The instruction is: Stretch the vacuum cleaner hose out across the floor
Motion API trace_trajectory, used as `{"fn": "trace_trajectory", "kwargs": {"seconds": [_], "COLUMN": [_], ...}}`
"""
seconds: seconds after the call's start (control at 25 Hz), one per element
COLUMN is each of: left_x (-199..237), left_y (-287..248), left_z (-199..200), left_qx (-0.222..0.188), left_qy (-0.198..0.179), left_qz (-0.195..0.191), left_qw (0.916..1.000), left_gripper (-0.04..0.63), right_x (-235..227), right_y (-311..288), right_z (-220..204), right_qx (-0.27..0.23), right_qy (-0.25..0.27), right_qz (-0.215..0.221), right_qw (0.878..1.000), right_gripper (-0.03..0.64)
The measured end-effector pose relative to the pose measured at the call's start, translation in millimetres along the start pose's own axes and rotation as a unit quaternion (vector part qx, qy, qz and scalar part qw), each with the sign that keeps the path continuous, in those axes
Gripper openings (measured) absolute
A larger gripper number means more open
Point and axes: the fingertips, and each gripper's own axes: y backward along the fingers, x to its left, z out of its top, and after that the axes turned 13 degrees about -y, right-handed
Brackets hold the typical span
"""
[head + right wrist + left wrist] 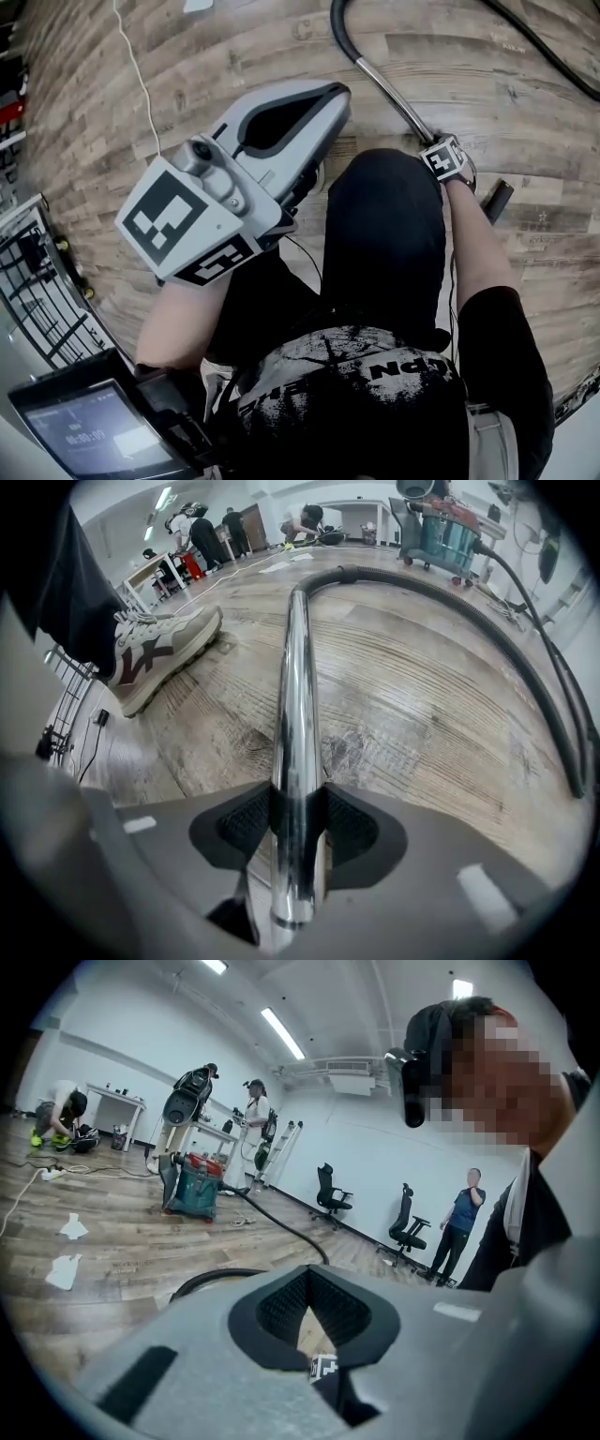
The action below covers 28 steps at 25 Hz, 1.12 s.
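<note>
Grip on the hose end is judged done. The right claw [298, 822] is clamped on the chrome tube [296, 696], with the pads pressed against both of its sides, and is pointed steeply down at the floor [412, 724]. The tube runs straight ahead out of that claw. Whether it rests on the boards cannot be told.

The stretch itself is judged not yet done. At the tube's far end the hose [487, 621] bends to the right of the claw and sweeps in a wide arc. It is seen joined to the vacuum cleaner [441, 532], far ahead and to the right. Slack is plainly left in that curve.

The left claw [314, 1312] is closed with nothing between its jaws. It is held up, well apart from the hose, and takes no part.

Remaining, as judged: the tube end is to be drawn away from the vacuum cleaner until the arc is pulled straight along the floor, then set down and released.
</note>
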Motion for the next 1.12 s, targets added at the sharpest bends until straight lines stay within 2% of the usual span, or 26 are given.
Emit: {"fn": "trace_trajectory", "kwargs": {"seconds": [0.16,0.24,0.32,0.36,0.48,0.6,0.68,0.76,0.84,0.96,1.04,1.08,1.12], "left_x": [0.5,19.3,43.1,50.9,61.4,66.5,68.5,70.4,68.8,61.9,63.8,66.5,69.7], "left_y": [-7.7,-24.0,-47.7,-61.9,-106.8,-140.3,-157.0,-174.1,-195.4,-230.9,-251.9,-259.4,-264.1], "left_z": [-27.4,-51.7,-89.3,-110.8,-184.7,-265.8,-305.2,-329.6,-342.2,-347.5,-342.3,-339.2,-337.2], "left_qx": [0.049,0.076,0.105,0.117,0.138,0.152,0.138,0.103,0.061,-0.003,-0.053,-0.075,-0.094], "left_qy": [0.021,0.03,0.069,0.107,0.234,0.317,0.372,0.428,0.476,0.522,0.552,0.568,0.582], "left_qz": [-0.005,0.01,0.029,0.031,0.028,0.042,0.048,0.047,0.041,0.036,0.03,0.031,0.034], "left_qw": [0.9986,0.9966,0.9917,0.9869,0.962,0.935,0.9166,0.8967,0.8762,0.8519,0.8314,0.8193,0.8072], "left_gripper": [0.002,0.002,0.003,0.029,0.114,0.172,0.208,0.25,0.275,0.29,0.294,0.283,0.213], "right_x": [-3.0,-6.5,-9.4,-10.7,-14.8,-19.8,-15.1,-5.3,-2.3,-3.6,-4.6,-5.7,-7.2], "right_y": [13.9,24.5,35.7,41.2,55.9,71.9,76.6,78.0,84.6,98.5,103.8,106.1,108.8], "right_z": [6.2,13.2,21.3,24.9,27.3,27.4,26.4,27.1,30.4,25.2,19.7,18.3,19.0], "right_qx": [-0.012,-0.022,-0.03,-0.031,-0.021,-0.018,-0.008,-0.002,-0.004,0.002,0.007,0.007,0.004], "right_qy": [-0.004,-0.004,0.001,0.002,-0.001,0.008,0.004,-0.006,-0.003,0.009,0.012,0.011,0.012], "right_qz": [0.004,0.004,0.004,0.005,0.007,-0.006,0.002,0.02,0.019,0.01,0.01,0.01,0.009], "right_qw": [1.0,1.0,1.0,1.0,1.0,1.0,1.0,1.0,1.0,1.0,1.0,1.0,1.0], "right_gripper": [0.178,0.178,0.178,0.178,0.178,0.178,0.178,0.178,0.178,0.177,0.177,0.176,0.176]}}
